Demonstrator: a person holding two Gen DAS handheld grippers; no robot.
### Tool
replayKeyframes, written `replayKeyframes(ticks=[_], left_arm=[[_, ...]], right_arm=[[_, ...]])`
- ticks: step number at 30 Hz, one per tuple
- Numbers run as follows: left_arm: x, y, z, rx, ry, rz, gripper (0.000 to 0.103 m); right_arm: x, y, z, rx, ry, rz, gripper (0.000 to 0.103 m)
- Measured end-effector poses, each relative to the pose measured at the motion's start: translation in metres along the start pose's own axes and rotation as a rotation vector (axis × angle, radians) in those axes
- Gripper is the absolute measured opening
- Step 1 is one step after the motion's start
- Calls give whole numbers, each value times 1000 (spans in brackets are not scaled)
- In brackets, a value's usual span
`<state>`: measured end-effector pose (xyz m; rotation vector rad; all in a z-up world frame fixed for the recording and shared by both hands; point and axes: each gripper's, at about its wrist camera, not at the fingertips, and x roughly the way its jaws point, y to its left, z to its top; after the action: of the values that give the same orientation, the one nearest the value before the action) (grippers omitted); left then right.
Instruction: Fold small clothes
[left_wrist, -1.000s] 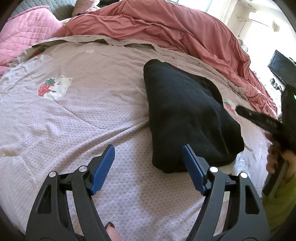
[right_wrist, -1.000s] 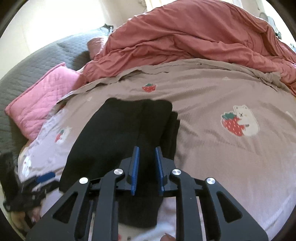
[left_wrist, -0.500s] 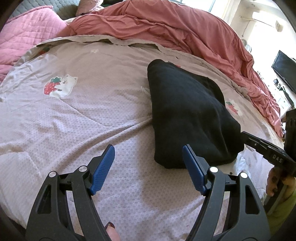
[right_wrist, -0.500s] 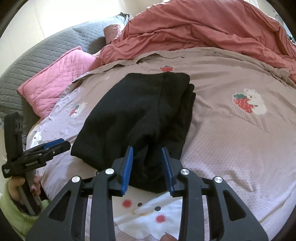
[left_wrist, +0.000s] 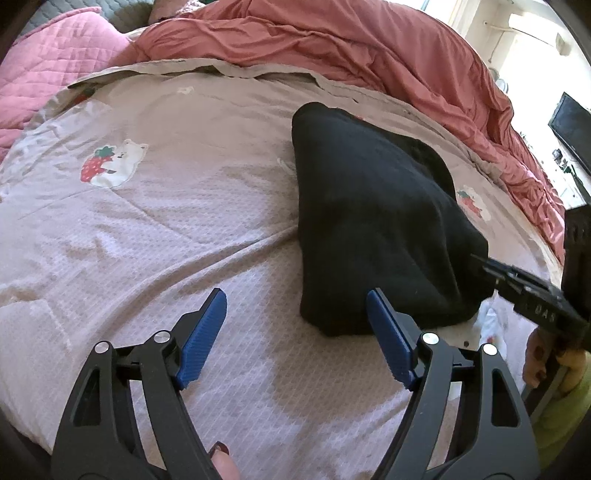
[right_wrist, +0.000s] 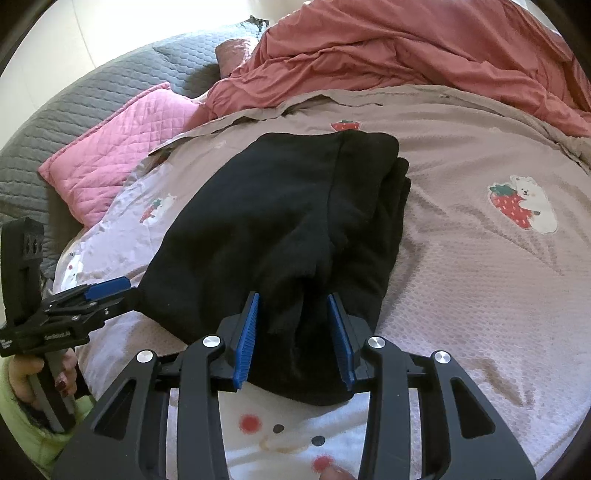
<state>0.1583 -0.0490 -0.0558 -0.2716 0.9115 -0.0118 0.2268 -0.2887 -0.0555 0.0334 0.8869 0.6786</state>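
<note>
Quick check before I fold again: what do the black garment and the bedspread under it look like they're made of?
Black garment: looks like thick, matte fleece or sweatshirt knit; it takes no shine and its folds are soft and bulky. Bedspread: thin woven cotton by the look, matte, with a fine dotted or waffle texture and printed strawberry bears. Exact fibres can't be told.

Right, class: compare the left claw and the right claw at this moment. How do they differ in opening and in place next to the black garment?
The left claw is spread wide over bare bedspread, beside the black garment. The right claw is open more narrowly, straddling the garment's near edge without pinching it. Both have blue pads on black frames, and neither holds anything.
</note>
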Motion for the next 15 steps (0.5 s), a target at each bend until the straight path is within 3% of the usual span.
replayKeyframes(ticks=[7,10,12,15], left_arm=[[24,-5,24,-37,48,-43,73],[35,-6,22,-53,88,-74,71],[39,-6,19,-58,104,-98,55],[36,-9,17,-47,104,-127,39]], right_arm=[[-1,-3,-2,27,-9,15,35],[1,-5,-4,51,2,35,30],[2,-4,-5,64,6,50,23],[2,-1,-8,68,2,53,12]])
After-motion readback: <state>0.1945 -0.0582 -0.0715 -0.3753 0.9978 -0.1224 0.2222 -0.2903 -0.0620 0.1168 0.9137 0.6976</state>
